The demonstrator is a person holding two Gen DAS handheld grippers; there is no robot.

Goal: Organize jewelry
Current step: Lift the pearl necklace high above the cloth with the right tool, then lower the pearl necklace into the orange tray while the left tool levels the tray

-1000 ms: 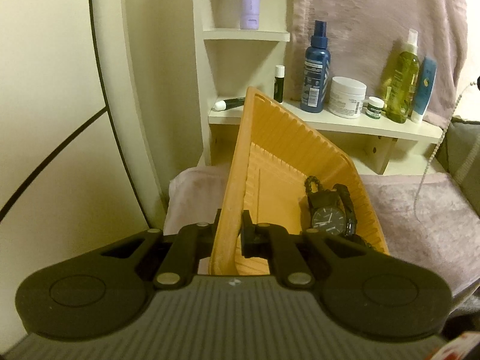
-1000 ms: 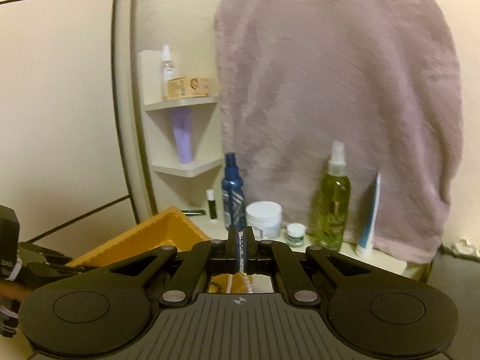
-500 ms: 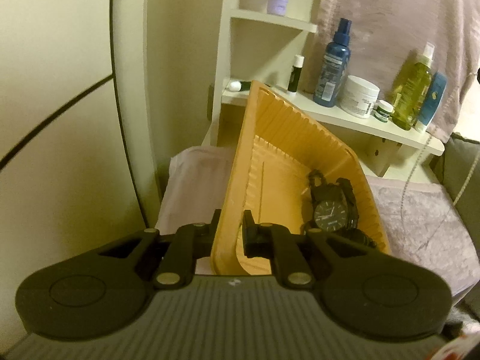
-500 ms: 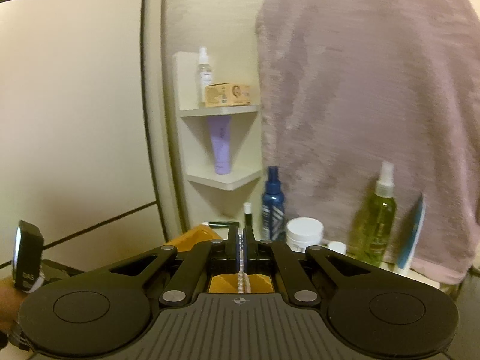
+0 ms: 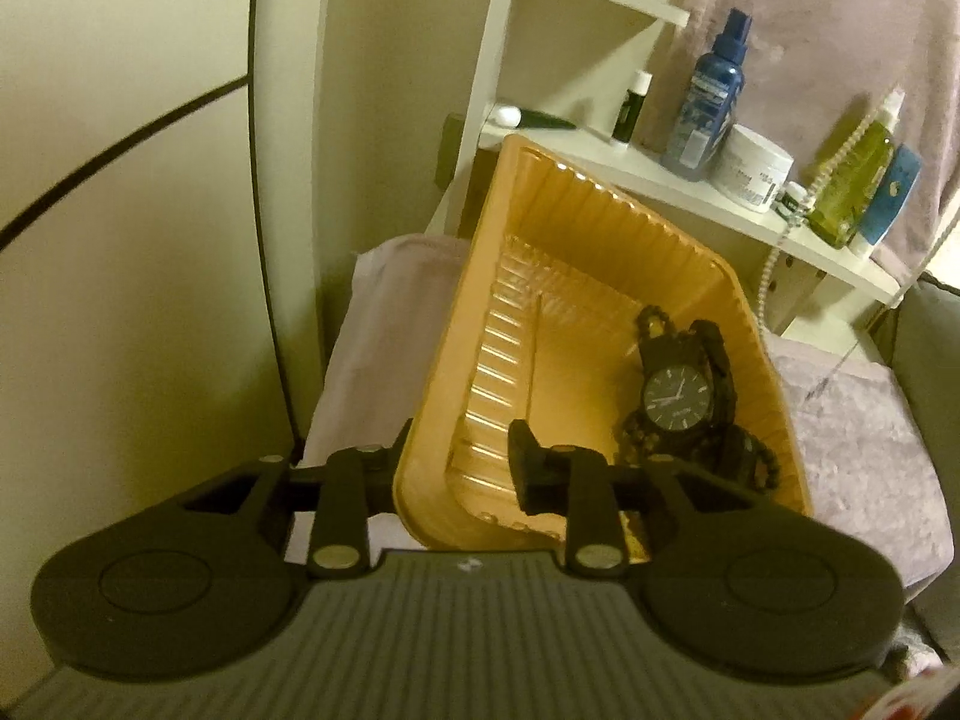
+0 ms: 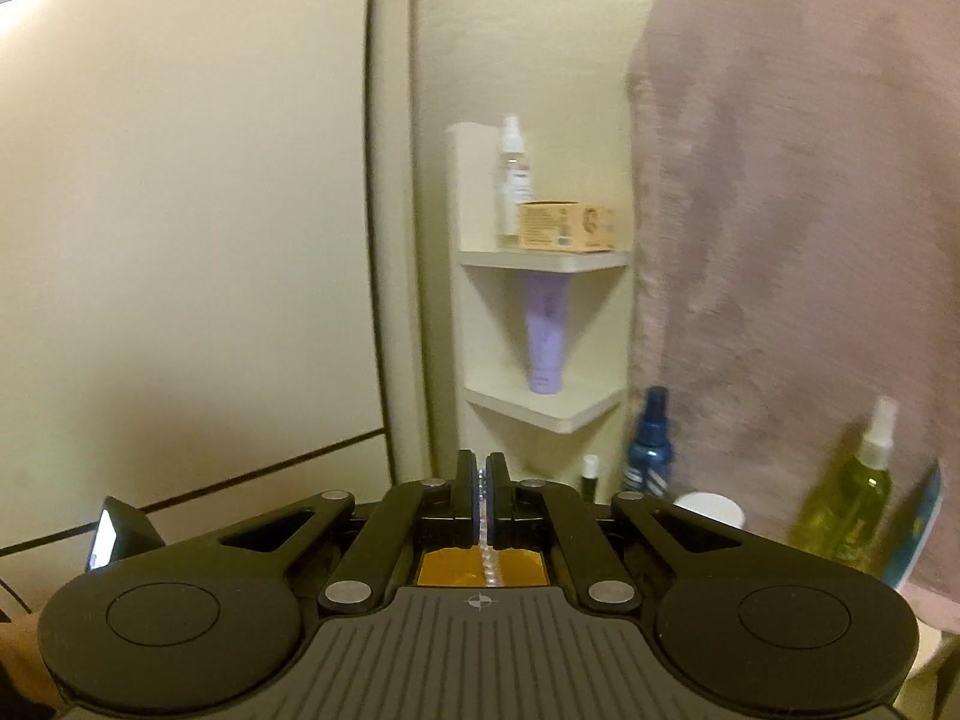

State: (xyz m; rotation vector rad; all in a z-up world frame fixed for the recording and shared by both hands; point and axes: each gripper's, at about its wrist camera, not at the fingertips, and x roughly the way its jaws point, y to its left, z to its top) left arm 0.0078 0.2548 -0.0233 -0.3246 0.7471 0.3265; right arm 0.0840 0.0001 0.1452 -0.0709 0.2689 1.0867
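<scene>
An orange plastic tray (image 5: 606,276) lies on a pale purple cloth. A black wristwatch (image 5: 678,399) and dark beaded bracelets (image 5: 750,456) lie in its right corner. My left gripper (image 5: 459,468) is open, its fingers (image 5: 528,468) standing either side of the tray's near left wall with a gap. My right gripper (image 6: 482,477) is shut on a white pearl necklace (image 6: 489,564), which hangs below it above the tray (image 6: 444,567). The hanging strand also shows in the left wrist view (image 5: 774,246).
A white shelf (image 5: 660,174) behind the tray holds a blue spray bottle (image 5: 708,102), a white jar (image 5: 753,165) and a green bottle (image 5: 852,180). A purple towel (image 6: 798,240) hangs on the right. A corner shelf (image 6: 540,336) holds a purple tube and a box.
My left gripper has opened off the tray wall. My right gripper has risen and swung right, lifting the pearl strand. The left view has tilted down towards the tray.
</scene>
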